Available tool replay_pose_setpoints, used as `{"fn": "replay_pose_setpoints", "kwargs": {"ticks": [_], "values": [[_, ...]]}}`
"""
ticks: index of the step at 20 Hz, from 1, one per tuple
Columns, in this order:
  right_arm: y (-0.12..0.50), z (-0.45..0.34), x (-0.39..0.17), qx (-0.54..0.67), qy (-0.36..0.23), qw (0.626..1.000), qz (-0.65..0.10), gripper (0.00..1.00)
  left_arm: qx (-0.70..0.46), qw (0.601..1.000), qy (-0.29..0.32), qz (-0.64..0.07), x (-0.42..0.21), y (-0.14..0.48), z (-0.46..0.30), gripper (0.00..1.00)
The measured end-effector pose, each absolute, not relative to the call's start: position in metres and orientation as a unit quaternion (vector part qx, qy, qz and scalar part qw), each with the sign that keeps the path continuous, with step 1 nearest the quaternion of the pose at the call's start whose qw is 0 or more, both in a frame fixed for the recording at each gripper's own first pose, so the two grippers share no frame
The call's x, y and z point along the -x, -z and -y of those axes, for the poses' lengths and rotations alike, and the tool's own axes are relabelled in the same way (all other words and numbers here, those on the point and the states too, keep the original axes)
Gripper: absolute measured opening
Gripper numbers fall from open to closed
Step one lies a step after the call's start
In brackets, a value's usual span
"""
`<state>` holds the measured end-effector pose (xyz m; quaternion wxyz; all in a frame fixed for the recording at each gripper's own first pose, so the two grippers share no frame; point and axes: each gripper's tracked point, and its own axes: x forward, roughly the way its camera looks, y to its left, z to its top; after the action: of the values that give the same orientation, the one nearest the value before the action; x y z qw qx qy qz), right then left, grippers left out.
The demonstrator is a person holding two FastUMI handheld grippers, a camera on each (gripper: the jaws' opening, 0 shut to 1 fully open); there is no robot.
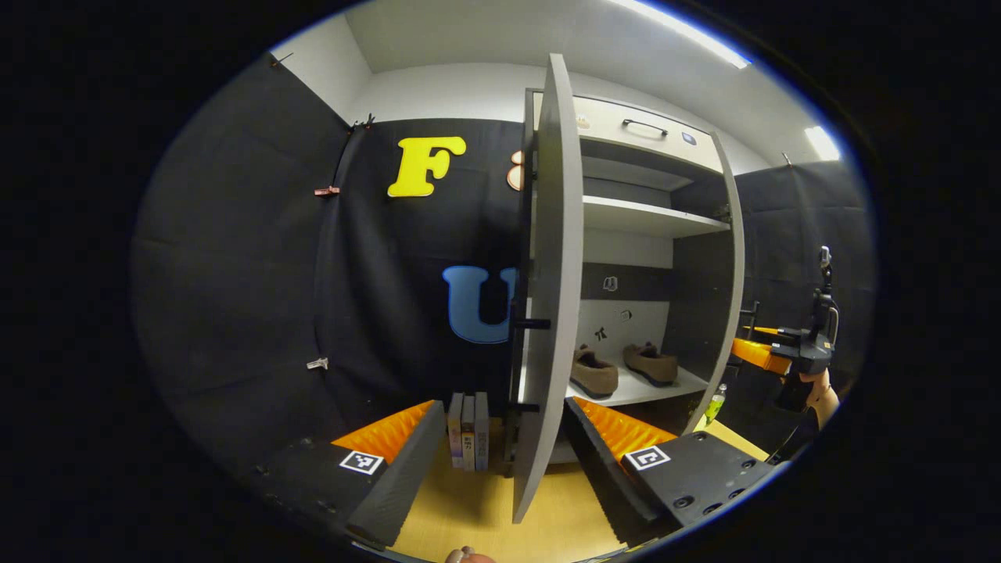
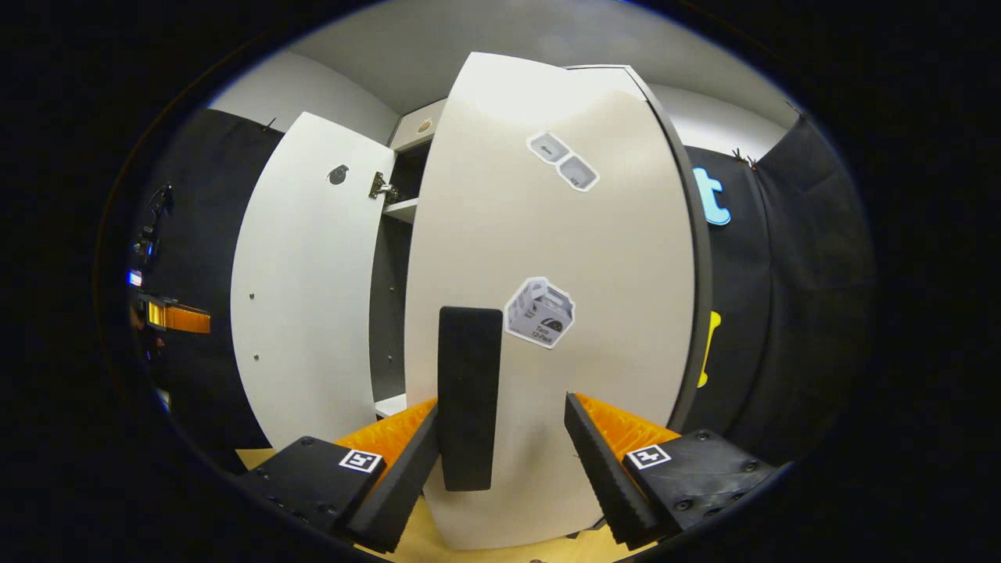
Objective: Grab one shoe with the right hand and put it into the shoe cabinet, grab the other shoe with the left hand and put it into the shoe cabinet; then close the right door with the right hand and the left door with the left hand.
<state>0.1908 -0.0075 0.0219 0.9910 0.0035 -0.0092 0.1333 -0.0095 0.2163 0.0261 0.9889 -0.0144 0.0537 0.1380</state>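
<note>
Both my grippers, left [image 1: 500, 446] and right [image 2: 500, 450], gape empty; beside the shoe cabinet [image 1: 708, 234], my right fingers could slip off its right door [image 2: 547, 258].

You see matt, smooth cabinet doors [image 2: 547, 258], suede-like shoes [image 1: 594, 372] inside, a smooth wood-look floor [image 1: 477, 508] & matt cloth wall [image 1: 235, 274].

A: Shoes in the cabinet? B: Two shoes [image 1: 593, 371] [image 1: 651, 363], side by side on the bottom shelf at 4 o'clock.
A: Doors? B: Two doors [image 2: 547, 297] [image 2: 309, 289].
A: Books? B: Three books [image 1: 468, 431] upright at 6 o'clock.
A: Bottles? B: One bottle [image 1: 714, 406].
</note>
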Motion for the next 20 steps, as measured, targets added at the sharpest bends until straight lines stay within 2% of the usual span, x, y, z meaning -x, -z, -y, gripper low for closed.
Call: {"fn": "replay_pose_setpoints", "kwargs": {"ticks": [8, 11, 13, 16, 20], "values": [[-0.015, -0.009, -0.233, -0.005, -0.102, 0.995, 0.009, 0.97, 0.036, 0.990, -0.133, -0.042, -0.034, -0.018, -0.240, 0.98], [-0.016, -0.008, -0.226, -0.009, -0.108, 0.994, 0.003, 0.97, 0.032, 0.991, -0.127, -0.040, -0.047, -0.016, -0.244, 0.94], [-0.017, -0.005, -0.214, -0.012, -0.112, 0.994, 0.003, 0.98, 0.028, 0.991, -0.126, -0.039, -0.049, -0.016, -0.245, 0.97], [-0.018, 0.001, -0.192, 0.001, -0.114, 0.993, 0.002, 0.98, 0.011, 0.991, -0.124, -0.040, -0.049, -0.019, -0.237, 0.95], [-0.015, 0.007, -0.173, 0.007, -0.113, 0.994, -0.004, 0.98, 0.008, 0.995, -0.094, -0.042, -0.061, -0.018, -0.209, 0.95]]}}
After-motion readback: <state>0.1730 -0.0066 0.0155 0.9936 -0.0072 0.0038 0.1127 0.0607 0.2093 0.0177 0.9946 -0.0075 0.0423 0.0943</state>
